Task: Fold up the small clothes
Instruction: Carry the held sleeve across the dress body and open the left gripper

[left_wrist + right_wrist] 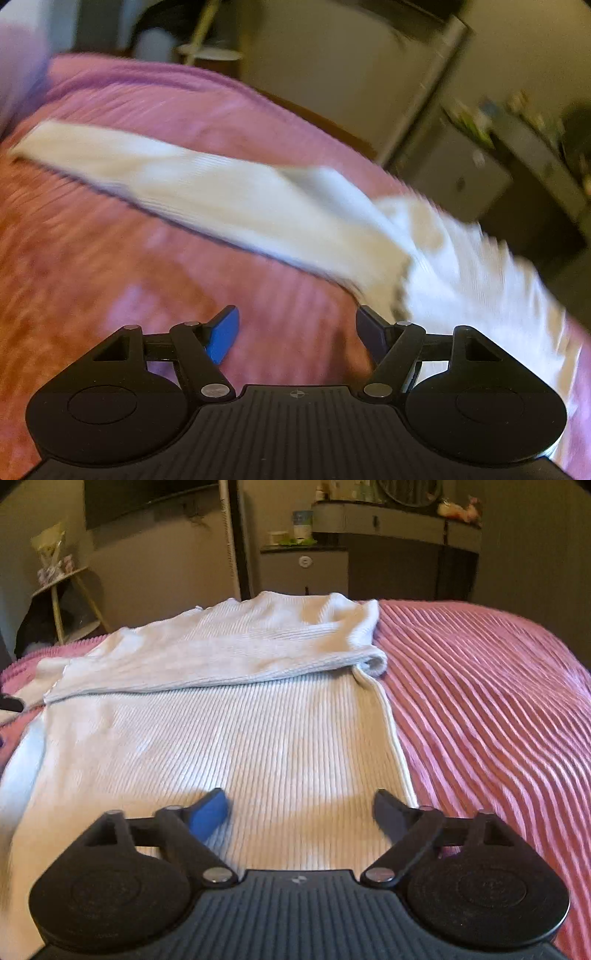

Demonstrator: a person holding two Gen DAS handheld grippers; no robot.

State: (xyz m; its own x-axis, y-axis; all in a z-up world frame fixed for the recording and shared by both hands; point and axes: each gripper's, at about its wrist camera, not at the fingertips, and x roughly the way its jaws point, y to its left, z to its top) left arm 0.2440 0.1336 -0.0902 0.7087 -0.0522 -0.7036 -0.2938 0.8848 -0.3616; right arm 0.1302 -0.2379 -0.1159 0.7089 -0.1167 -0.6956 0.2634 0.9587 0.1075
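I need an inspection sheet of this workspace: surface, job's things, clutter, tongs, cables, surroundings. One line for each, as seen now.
Surface: pink ribbed bedspread, wrinkled.
Job's things: white ribbed sweater lying flat, one sleeve folded across the chest; the other sleeve stretched out over the bedspread.
Clutter: nothing seen on the bed.
Tongs: left tongs open, empty, above the bedspread; right tongs open, empty, above the sweater's lower part.
Cables: nothing seen.
Surroundings: dark dresser with small items, small side table, wall.
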